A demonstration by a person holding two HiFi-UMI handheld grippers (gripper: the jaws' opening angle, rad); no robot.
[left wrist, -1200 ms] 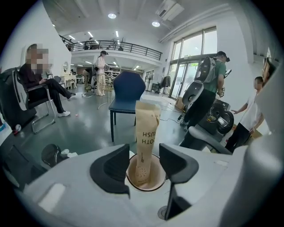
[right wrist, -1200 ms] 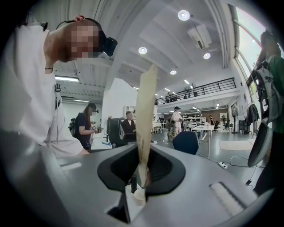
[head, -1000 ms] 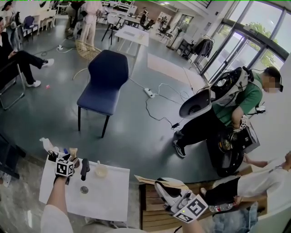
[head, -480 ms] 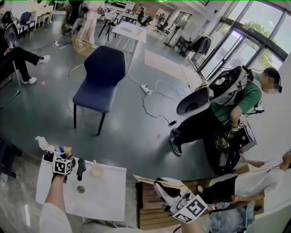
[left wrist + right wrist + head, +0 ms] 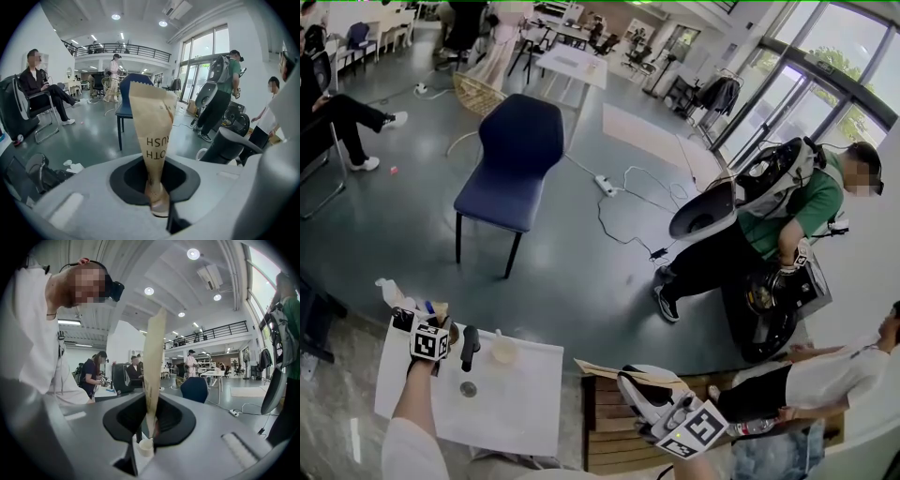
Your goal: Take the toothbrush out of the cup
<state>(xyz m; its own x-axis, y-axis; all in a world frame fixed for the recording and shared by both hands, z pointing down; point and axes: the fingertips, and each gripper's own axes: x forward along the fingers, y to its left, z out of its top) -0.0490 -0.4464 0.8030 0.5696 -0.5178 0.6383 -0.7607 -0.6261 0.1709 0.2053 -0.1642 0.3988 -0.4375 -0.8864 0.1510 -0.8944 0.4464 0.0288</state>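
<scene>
Floor, grey and glossy, fills most of what we see from the head view. A person in a green shirt is at the right, and a blue chair stands alone toward the middle left. Closer to us, a white table sits at the lower left. A wooden pallet lies just beside it on the right.

We hold the left gripper over the far left part of the table. Its jaws are closing, and its own view shows them pinched on the foot of a toothbrush in a brown paper sleeve. The sleeve rises upright between the jaws, with part of its printed name showing. Its lower end is hidden by the jaws, so we cannot tell whether it stands in anything.

Our right gripper hangs over the pallet, well apart from the left one. Its jaws are together on a second paper sleeve, which we see edge-on as a thin tan strip. From the head view, that sleeve juts out of the gripper toward the table.

On the table, a black object lies just right of the left gripper. A small pale cup stands just beyond it, apart from both grippers. We cannot make out what is inside the cup. A round dark disc lies nearer to us on the table.
</scene>
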